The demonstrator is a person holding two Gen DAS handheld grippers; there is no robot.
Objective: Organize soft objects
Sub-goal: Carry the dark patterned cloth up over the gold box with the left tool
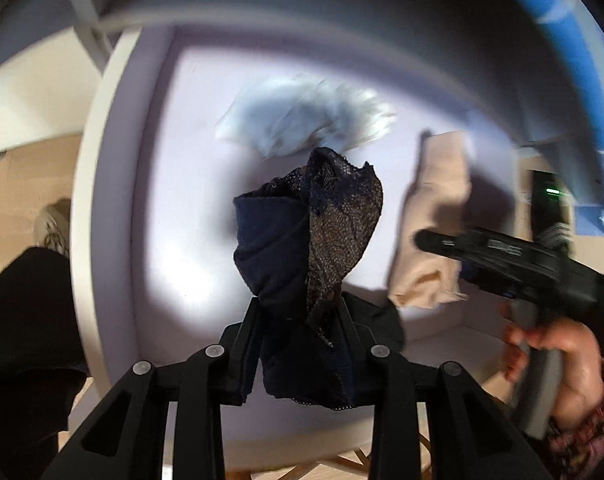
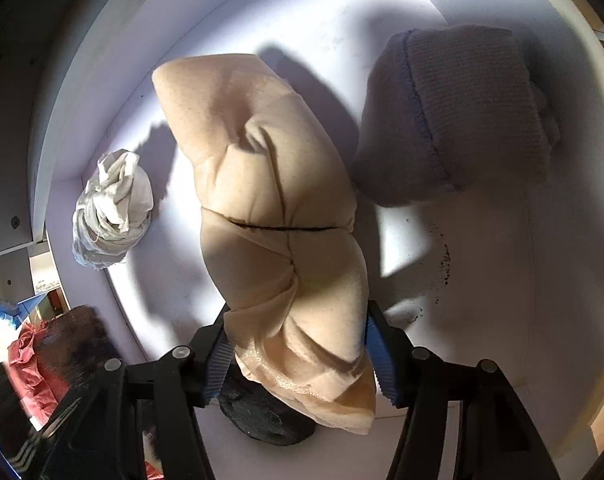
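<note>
You have both grippers over a white drawer [image 2: 82,80] whose pale floor and raised white walls fill most of both views.

The biggest soft thing is the beige padded garment [image 2: 270,208], bunched and creased, hanging out ahead of your right gripper [image 2: 298,354]. Its blue-ribbed pads [image 2: 376,354] press into the garment's lower end from both sides, so the jaws sit half closed around a thick fold of it. From the left wrist view the same beige piece [image 1: 434,220] shows at the right, with your right hand [image 1: 558,364] wrapped around the gripper handle.

Next in size, a grey knitted sock roll [image 2: 458,120] with a blue stitched edge lies on the drawer floor, just beside the beige garment.

Your left gripper [image 1: 298,320] pinches a dark navy garment with lace [image 1: 302,232]; the jaws are narrow, clamped on its lower part, and the cloth stands up ahead of the fingers, above the drawer floor.

A crumpled white cloth [image 2: 114,208] sits near the drawer's left wall, apart from the beige piece.

Smallest, a dark grey bundle [image 2: 262,420] lies under the beige garment's end.
</note>
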